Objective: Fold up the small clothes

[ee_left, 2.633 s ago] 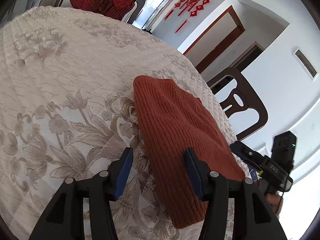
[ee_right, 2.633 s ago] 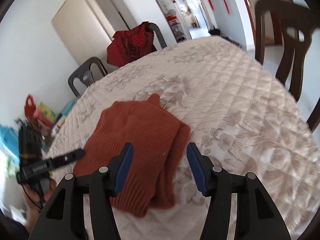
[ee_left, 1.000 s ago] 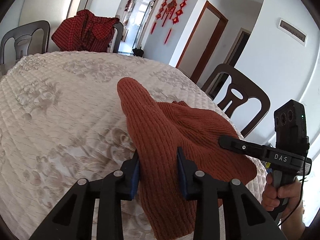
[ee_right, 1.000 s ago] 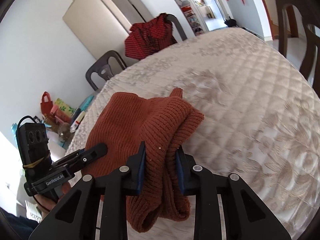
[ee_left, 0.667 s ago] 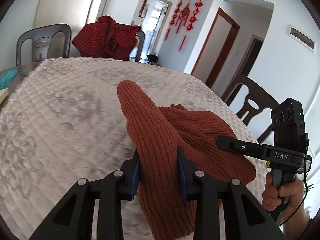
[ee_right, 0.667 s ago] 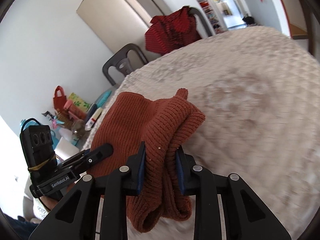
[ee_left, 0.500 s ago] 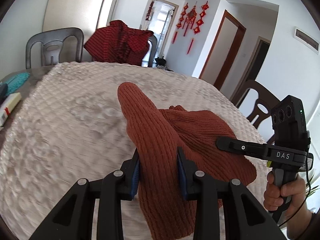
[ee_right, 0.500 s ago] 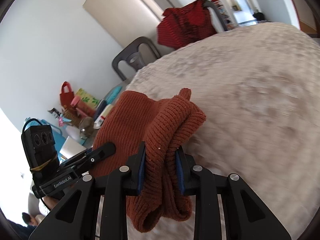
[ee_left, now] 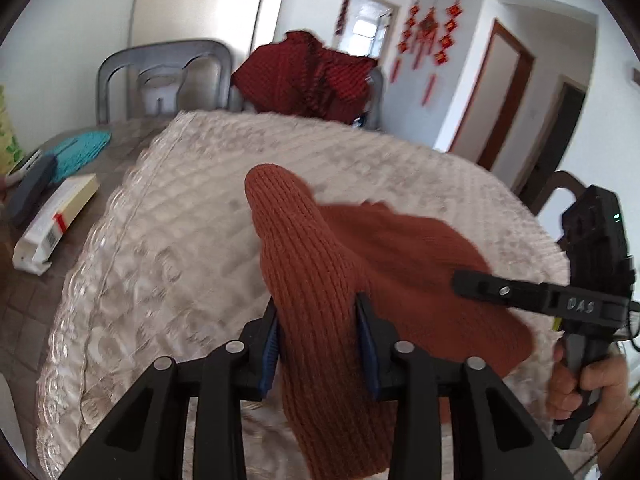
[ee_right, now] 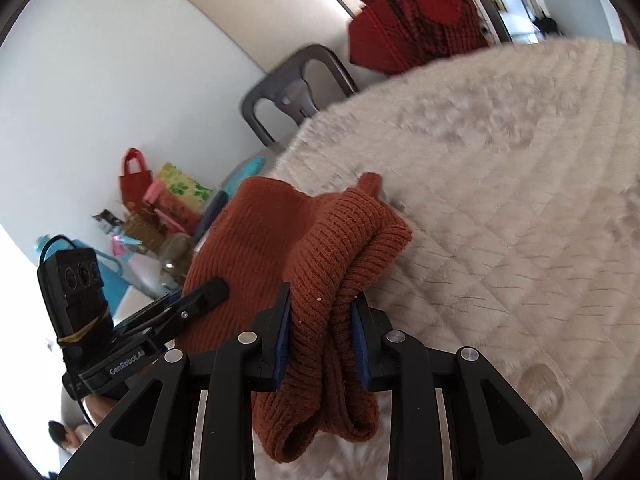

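Note:
A rust-orange knitted garment is lifted off the cream quilted table cover. My left gripper is shut on one bunched end of it. My right gripper is shut on the other doubled-over end. The cloth sags between the two grippers and hangs below both jaws. The right gripper shows at the right of the left wrist view. The left gripper shows at the left of the right wrist view.
A dark red checked garment hangs over a chair at the table's far side. A grey plastic chair stands beside it. A white box and a teal cloth lie on bare tabletop left of the cover. Bags and bottles sit further left.
Both grippers closed on the garment's ends and lifted it. Holding it, both have since swung left, bringing the grey chair and left-side clutter into view.

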A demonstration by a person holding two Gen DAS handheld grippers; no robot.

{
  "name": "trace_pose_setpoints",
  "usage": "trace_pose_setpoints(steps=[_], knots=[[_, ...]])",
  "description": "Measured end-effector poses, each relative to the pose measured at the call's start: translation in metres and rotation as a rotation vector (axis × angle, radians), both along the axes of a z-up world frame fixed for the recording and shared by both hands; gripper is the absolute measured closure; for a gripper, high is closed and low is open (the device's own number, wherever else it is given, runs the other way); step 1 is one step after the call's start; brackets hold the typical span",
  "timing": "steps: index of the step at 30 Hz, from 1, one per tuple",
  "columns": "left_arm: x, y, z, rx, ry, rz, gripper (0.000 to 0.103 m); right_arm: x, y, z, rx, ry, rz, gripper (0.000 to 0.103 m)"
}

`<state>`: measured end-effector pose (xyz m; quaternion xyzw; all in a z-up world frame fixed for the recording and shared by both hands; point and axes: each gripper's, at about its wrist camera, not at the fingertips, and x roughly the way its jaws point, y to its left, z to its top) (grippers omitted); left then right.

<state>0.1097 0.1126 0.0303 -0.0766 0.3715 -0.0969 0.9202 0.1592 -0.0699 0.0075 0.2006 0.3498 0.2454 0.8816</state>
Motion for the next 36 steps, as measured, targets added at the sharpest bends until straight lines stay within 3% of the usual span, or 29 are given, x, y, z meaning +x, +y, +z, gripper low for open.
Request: trace_pose_setpoints(steps=[3,5,9,12,15,18,25,30,36], knots=[[-0.007,0.01,-0.006,-0.039,0.004,0.016,0.057,0.005,-0.009,-0.008,0.03,0.032,-0.018,0.067],[-0.015,0.013,0.0,-0.024,-0.019,0.039,0.057,-0.001,-0.013,-0.003,0.017,0.021,-0.036,0.067],[-0.038,0.01,0.018,-0.004,-0.086,0.082,0.057,-0.025,-0.011,0.021,-0.05,-0.079,-0.064,0.067],[-0.047,0.0,0.021,0.005,-0.099,0.071,0.057,-0.043,0.005,0.033,-0.111,-0.148,0.003,0.067],[-0.051,-0.013,0.009,0.009,-0.07,0.037,0.057,-0.049,0.021,0.022,-0.2,-0.138,0.056,0.067],[-0.044,-0.021,-0.002,0.095,-0.043,0.07,0.057,-0.041,0.023,0.002,-0.279,-0.082,0.036,0.068],[-0.039,-0.021,0.01,0.111,-0.055,0.085,0.057,-0.045,0.017,0.014,-0.248,-0.141,0.034,0.068],[-0.018,-0.023,0.019,0.109,-0.08,0.1,0.057,-0.026,0.019,0.027,-0.246,-0.174,0.014,0.068],[0.002,-0.028,0.002,0.106,-0.035,0.101,0.057,0.004,0.023,0.007,-0.281,-0.099,0.032,0.068]])
